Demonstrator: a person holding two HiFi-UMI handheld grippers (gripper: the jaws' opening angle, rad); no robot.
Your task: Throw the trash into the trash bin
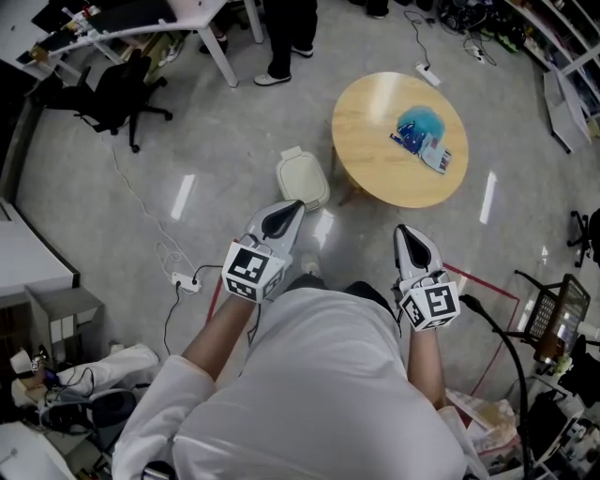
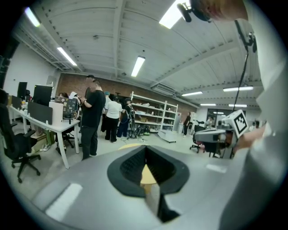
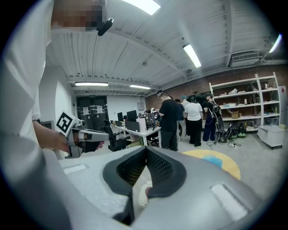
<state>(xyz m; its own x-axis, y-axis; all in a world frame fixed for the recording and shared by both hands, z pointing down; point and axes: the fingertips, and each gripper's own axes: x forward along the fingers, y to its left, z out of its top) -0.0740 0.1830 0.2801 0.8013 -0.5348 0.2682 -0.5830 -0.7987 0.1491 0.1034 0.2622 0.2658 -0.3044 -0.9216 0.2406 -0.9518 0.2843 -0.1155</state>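
Note:
The trash, a blue and white pile of wrappers (image 1: pixel 427 138), lies on a round wooden table (image 1: pixel 375 159) ahead of me. A small bin with a cream lid (image 1: pixel 302 178) stands on the floor left of the table. My left gripper (image 1: pixel 281 219) hovers just short of the bin, its jaws shut and empty. My right gripper (image 1: pixel 415 249) is held near my body, below the table's near edge, also shut with nothing in it. In the right gripper view the table (image 3: pixel 234 167) and the blue trash (image 3: pixel 211 158) lie ahead of the right gripper (image 3: pixel 146 150). The left gripper (image 2: pixel 145 148) points toward the table's edge (image 2: pixel 129 146).
A black office chair (image 1: pixel 117 89) and a white desk (image 1: pixel 202 19) stand at the far left. People (image 1: pixel 286 37) stand beyond the bin. A power strip with cables (image 1: pixel 183 279) lies on the floor at left. Red tape (image 1: pixel 487 286) marks the floor at right.

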